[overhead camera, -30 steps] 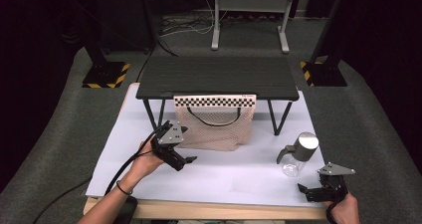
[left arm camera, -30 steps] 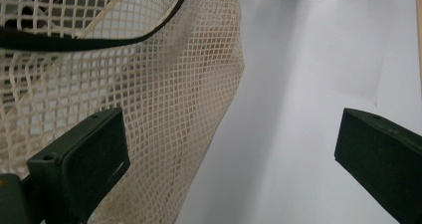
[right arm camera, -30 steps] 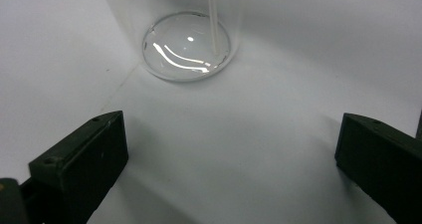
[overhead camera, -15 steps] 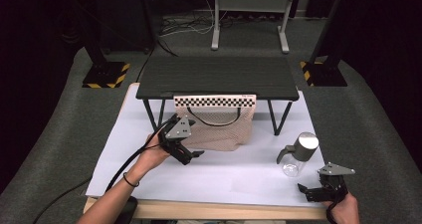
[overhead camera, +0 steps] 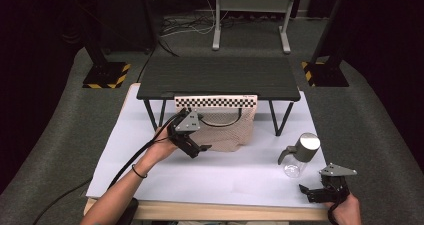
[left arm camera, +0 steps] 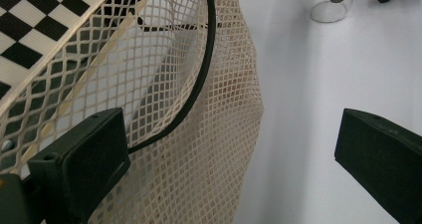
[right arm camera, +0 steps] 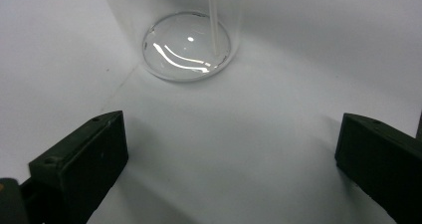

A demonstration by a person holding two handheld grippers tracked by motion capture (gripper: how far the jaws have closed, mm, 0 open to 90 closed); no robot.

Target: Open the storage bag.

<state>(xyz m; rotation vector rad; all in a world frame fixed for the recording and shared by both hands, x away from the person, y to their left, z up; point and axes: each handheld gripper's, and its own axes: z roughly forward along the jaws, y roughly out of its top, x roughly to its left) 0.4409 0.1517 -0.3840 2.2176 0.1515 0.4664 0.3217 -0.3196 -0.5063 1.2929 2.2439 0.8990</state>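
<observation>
Mesh bag [left arm camera: 199, 149] just ahead of the open left tongs [overhead camera: 192, 144], ungrasped.
Right tongs [overhead camera: 322, 191] open too, bottle [overhead camera: 299, 155] before them untouched.

mesh bag [left arm camera: 209, 149]: beige open-weave netting, cloth-like, soft; hangs under the black rack
checkered band [overhead camera: 216, 101]: black-and-white woven strip along the bag's top
cord [left arm camera: 201, 79]: black, smooth, across the netting
rack [overhead camera: 217, 77]: matt black top, finely ribbed, thin dark legs
table sheet [overhead camera: 210, 172]: white, smooth, matt
bottle [overhead camera: 299, 156]: clear glossy body, brushed silver cap; right of the rack
gripper pads [right arm camera: 82, 157]: matt black, plastic-looking
</observation>
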